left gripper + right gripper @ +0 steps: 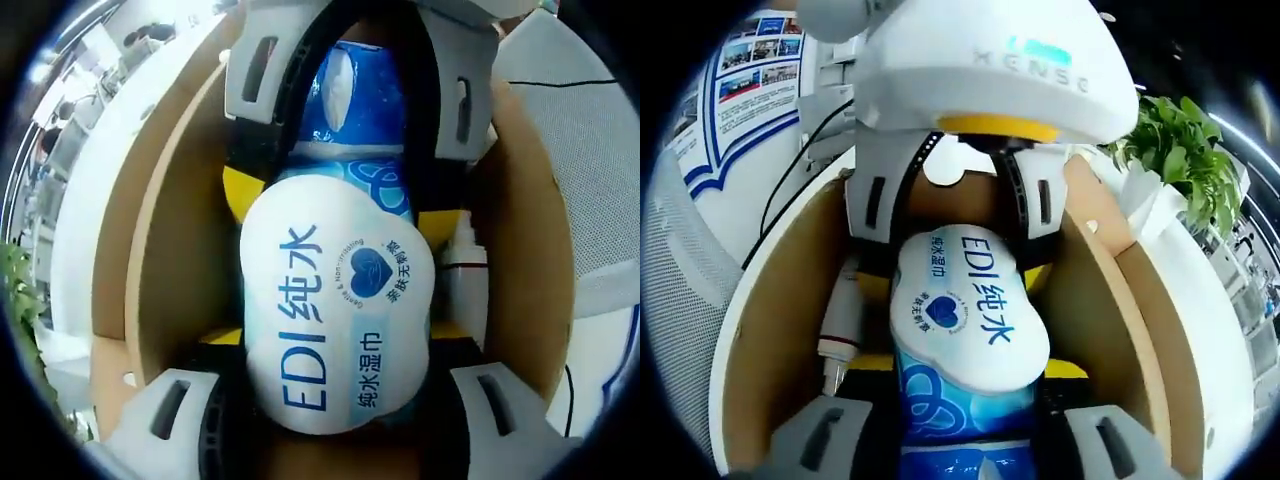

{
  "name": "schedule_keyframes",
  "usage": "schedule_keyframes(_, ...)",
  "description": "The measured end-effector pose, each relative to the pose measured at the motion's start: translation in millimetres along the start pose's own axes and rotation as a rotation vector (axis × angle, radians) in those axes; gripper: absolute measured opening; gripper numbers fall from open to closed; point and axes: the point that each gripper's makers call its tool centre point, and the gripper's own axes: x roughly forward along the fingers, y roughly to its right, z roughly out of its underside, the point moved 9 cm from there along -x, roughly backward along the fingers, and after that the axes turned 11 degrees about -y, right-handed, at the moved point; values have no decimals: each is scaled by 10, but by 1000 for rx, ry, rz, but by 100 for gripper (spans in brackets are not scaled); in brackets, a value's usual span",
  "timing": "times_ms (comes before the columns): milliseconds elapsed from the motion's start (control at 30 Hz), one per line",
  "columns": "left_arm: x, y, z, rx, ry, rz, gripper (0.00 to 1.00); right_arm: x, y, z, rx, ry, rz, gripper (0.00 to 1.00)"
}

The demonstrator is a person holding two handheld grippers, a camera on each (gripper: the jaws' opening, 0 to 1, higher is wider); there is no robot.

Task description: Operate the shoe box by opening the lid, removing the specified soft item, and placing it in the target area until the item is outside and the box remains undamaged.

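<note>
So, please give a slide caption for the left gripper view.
Both grippers' fingers clamp the wet wipes pack over the open shoe box.

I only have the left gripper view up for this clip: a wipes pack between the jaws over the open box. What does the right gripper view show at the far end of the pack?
Observer: The right gripper has a jaw on each side of the blue end of the wipes pack, pressed against it.
Operator: How does my own gripper look from outside?
Observer: The left gripper enters from the top. It has a white housing with a yellow band, and its jaws are closed on the pack's white end.
Operator: Any detail on the white bottle beside the pack?
Observer: The white bottle lies along the shoe box wall. Its nozzle points toward the right gripper, with a reddish band just behind the nozzle.
</note>
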Motion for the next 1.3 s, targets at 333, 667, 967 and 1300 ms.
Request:
schedule_keyframes(333, -87, -33, 30, 12, -24, 25, 64, -47, 17, -28, -16, 14, 8, 43)
schedule_keyframes(667, -152, -41, 39, 12, -32, 34, 64, -138, 17, -66, -1, 38, -8, 41)
schedule_keyframes(967, -208, -3, 34, 21, -46, 22, 62, -201, 28, -99, 12, 61, -1, 41)
schedule_keyframes(1300, -280, 40, 9, 11, -28, 31, 62, -295, 10, -145, 0, 84, 1, 40)
